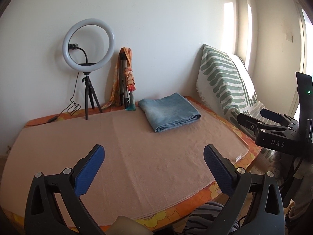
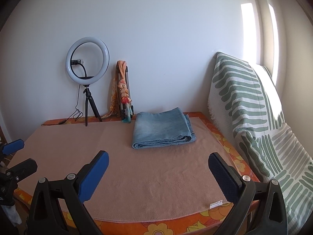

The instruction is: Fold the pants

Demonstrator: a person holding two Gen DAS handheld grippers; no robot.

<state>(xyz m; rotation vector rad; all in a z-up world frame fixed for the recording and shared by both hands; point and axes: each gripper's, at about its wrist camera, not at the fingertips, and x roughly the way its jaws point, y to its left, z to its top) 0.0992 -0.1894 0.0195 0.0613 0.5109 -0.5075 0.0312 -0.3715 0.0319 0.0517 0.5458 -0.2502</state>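
Faded blue denim pants (image 2: 163, 130) folded, apparently finished, on peach towel (image 2: 137, 176); left gripper (image 1: 153, 156) and right gripper (image 2: 158, 162) wide, empty, well apart from them.

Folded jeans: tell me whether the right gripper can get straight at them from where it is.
Probably yes. The right gripper is open and empty, and only bare pink towel lies between it and the folded jeans; it hangs short of them, so it must move forward.
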